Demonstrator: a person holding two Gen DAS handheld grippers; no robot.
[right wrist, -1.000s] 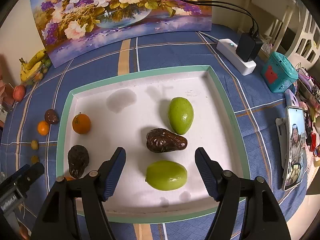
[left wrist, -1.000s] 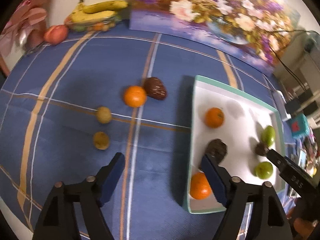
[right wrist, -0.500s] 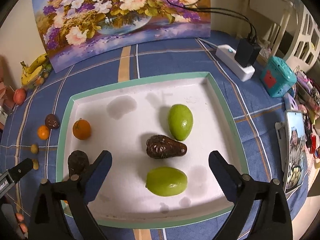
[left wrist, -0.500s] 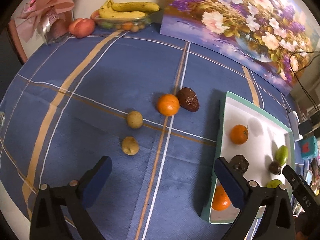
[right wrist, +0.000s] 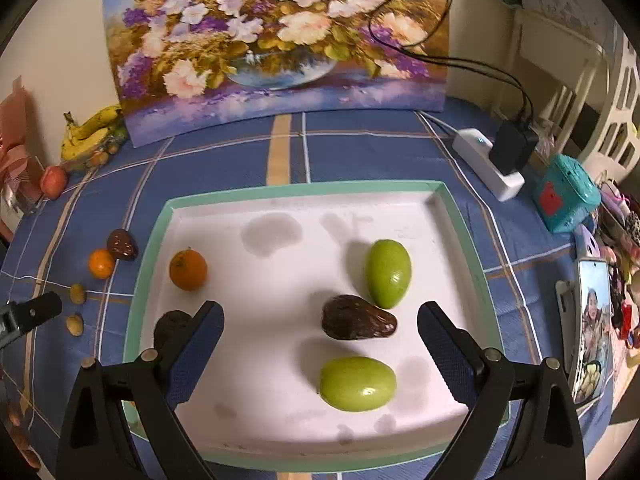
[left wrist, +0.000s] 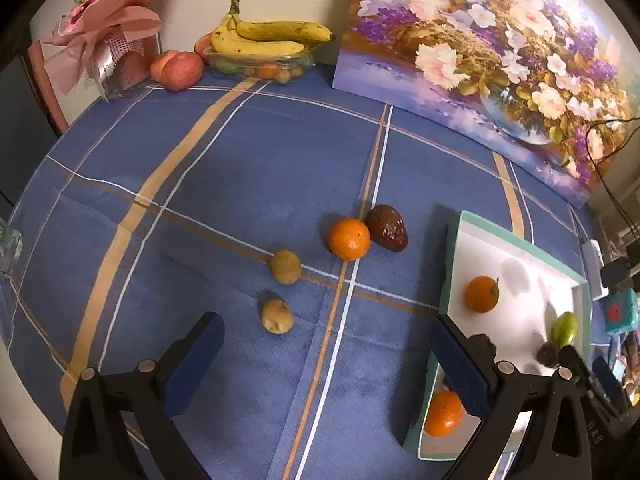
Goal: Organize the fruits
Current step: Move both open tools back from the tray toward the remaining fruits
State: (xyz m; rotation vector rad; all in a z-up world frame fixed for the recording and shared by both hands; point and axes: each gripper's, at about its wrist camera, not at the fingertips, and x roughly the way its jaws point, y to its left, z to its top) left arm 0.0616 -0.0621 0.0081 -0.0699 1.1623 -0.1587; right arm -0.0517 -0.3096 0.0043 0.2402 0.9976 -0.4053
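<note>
Both my grippers point(left wrist: 326, 352) point(right wrist: 320, 344) stand wide, jaws just opened, nothing between them. In the white tray point(right wrist: 280, 196): two green fruits — one point(right wrist: 389, 273) long axis pointing away, one point(right wrist: 357, 383) crosswise — two dark avocados point(right wrist: 357, 319) point(right wrist: 173, 326), the middle one narrow end right, and two oranges point(left wrist: 481, 294) point(left wrist: 443, 417). On the blue cloth point(left wrist: 240, 160) beside the tray — one orange point(left wrist: 349, 238), one dark avocado point(left wrist: 386, 227), two small brown fruits point(left wrist: 285, 267) point(left wrist: 277, 316).
</note>
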